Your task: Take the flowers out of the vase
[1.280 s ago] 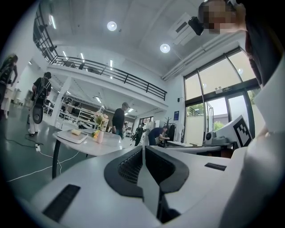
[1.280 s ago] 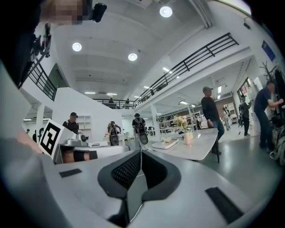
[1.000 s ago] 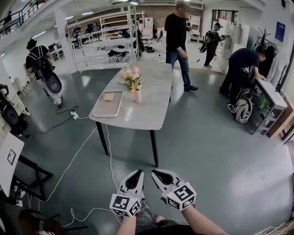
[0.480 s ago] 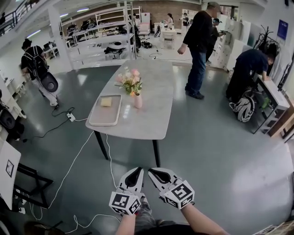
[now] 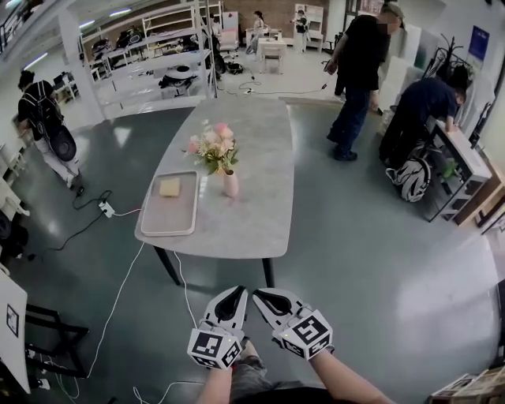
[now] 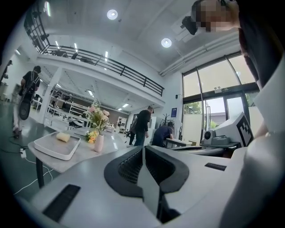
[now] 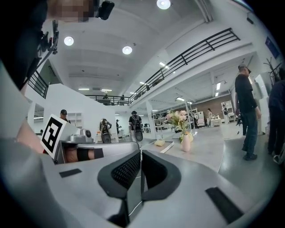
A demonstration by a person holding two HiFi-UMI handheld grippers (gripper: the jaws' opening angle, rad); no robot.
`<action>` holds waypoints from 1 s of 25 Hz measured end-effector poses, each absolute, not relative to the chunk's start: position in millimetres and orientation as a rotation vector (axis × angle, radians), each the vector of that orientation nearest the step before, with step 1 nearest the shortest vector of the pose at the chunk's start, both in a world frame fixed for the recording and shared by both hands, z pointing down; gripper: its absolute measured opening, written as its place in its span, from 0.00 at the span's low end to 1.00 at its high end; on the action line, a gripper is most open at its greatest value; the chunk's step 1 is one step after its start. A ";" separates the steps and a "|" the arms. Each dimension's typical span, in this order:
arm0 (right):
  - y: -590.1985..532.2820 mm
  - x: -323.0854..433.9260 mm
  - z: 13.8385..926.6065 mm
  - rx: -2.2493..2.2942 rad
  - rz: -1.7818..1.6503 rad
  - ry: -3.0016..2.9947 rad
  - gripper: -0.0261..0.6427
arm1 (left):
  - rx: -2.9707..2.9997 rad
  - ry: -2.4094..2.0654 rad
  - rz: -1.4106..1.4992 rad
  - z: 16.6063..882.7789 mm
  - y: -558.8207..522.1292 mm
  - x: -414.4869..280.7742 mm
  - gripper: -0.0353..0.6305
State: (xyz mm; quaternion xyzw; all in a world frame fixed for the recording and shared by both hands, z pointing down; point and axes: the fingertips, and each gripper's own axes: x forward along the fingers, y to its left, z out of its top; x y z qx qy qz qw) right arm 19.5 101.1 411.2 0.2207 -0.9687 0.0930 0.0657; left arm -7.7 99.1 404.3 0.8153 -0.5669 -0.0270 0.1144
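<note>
The left gripper (image 5: 235,293) and right gripper (image 5: 259,295) are held clenched on nothing, short of the table (image 5: 260,217). On the table, the flowers (image 5: 210,147) are seen in the vase (image 5: 230,185), beside a tray (image 5: 166,217).

item count, head view:
table (image 5: 256,209): 1. table legs (image 5: 268,273) seen: 2.
vase (image 5: 230,185): 1, w/ 1 bunch of flowers (image 5: 209,147); blooms too small to count.
tray (image 5: 166,217): 1, w/ 1 yellow block (image 5: 170,187) on it.
grippers: 2, i.e. left gripper (image 5: 239,292) + right gripper (image 5: 256,294).
marker cubes (image 5: 213,349): 2, 1 per gripper.
people on floor: 5, i.e. 1 w/ backpack (image 5: 39,118), 1 standing in black (image 5: 359,71), 1 bent over side desk (image 5: 418,106), 2 small figs far back (image 5: 258,22).
side desk (image 5: 465,158): 1.
power strip (image 5: 104,208): 1.
bag (image 5: 410,178) by side desk: 1.
</note>
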 end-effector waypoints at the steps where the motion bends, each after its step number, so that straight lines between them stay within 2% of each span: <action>1: 93.9 15.5 412.3 0.679 0.286 -2.919 0.07 | 2.398 -1.651 -0.074 404.5 92.0 -11.3 0.10; 15: 26.5 -58.9 429.3 0.747 0.348 -2.894 0.07 | 2.409 -1.593 -0.038 421.0 26.1 -84.8 0.10; 25: -5.3 -74.0 426.5 0.804 0.318 -2.892 0.07 | 2.441 -1.535 -0.061 424.4 -12.2 -97.9 0.10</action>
